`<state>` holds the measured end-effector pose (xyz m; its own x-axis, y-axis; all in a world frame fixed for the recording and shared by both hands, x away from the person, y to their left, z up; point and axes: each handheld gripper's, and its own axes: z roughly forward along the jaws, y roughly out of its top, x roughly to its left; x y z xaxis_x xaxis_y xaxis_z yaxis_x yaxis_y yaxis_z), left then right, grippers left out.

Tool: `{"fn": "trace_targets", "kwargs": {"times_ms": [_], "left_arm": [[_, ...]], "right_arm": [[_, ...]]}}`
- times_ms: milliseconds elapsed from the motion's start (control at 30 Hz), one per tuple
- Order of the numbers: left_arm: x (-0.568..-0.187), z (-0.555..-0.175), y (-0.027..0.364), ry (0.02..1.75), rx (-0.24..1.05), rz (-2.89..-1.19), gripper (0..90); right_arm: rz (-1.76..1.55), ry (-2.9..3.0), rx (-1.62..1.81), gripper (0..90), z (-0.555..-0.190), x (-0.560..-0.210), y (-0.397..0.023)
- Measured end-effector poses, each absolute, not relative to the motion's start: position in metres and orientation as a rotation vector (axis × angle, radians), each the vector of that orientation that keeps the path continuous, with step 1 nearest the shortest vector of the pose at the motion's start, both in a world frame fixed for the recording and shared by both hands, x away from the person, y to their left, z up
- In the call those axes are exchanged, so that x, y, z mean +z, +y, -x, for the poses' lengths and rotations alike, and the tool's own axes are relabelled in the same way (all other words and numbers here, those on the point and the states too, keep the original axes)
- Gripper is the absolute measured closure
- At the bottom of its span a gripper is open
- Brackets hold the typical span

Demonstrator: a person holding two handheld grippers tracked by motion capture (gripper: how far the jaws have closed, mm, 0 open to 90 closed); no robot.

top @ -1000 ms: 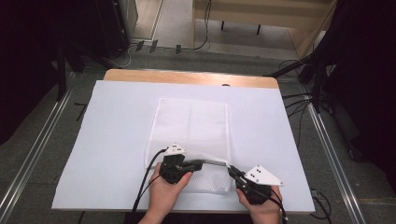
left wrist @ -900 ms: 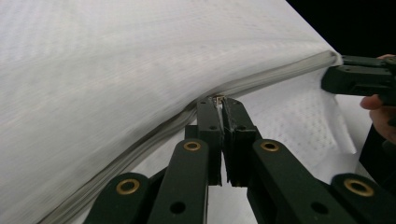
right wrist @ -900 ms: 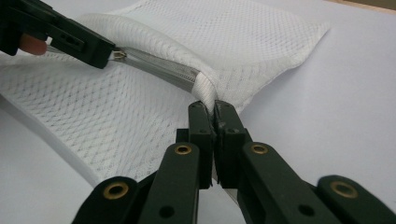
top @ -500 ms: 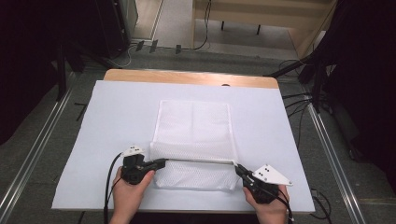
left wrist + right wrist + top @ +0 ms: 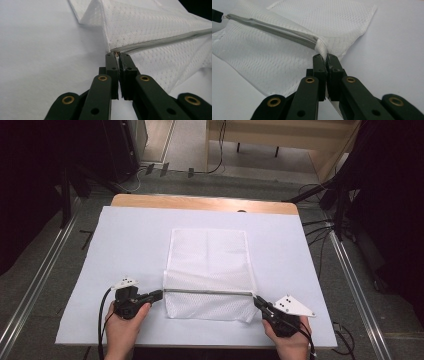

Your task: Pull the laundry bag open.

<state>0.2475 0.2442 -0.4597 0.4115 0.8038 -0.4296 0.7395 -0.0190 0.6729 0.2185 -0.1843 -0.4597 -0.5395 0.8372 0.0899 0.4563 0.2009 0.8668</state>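
A white mesh bag (image 5: 209,255) lies flat in the middle of the white-covered table (image 5: 125,245). Its grey zip (image 5: 207,291) runs straight across the near part and looks closed along its length. My left gripper (image 5: 161,293) is shut on the zip's small metal pull (image 5: 116,52) at the left end, with the zip (image 5: 162,41) stretching away from it. At the right end, my right gripper (image 5: 256,299) is shut on the bag's mesh corner (image 5: 322,47), just past the end of the zip (image 5: 274,30). The bag is held taut between the two.
A bare wooden strip (image 5: 200,202) shows at the table's far edge. Metal rails (image 5: 350,270) run along both sides on the floor, with cables at the right. Dark equipment stands at the back left.
My left gripper has slid to the left along the zip, from near the bag's middle to its left edge. The right gripper has stayed put.
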Motion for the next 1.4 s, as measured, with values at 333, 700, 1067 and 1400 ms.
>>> {"fn": "trace_targets", "kwargs": {"times_ms": [333,700,1067,1400], "left_arm": [[-0.458,-0.237,0.245,1.352,0.201,-1.716,47.5],[-0.463,-0.203,0.223,1.305,0.161,-1.835,44.8],[-0.467,-0.195,0.210,1.269,0.207,-1.987,88.9],[-0.462,-0.190,0.229,1.110,-0.065,-1.936,76.2]], "right_arm": [[-1.269,2.083,1.323,46.3,-0.225,-0.469,-0.188],[-1.355,2.092,1.341,46.7,-0.206,-0.468,-0.201],[-1.397,2.233,1.204,80.4,-0.184,-0.485,-0.188],[-1.373,2.245,1.361,82.7,-0.178,-0.468,-0.208]]}}
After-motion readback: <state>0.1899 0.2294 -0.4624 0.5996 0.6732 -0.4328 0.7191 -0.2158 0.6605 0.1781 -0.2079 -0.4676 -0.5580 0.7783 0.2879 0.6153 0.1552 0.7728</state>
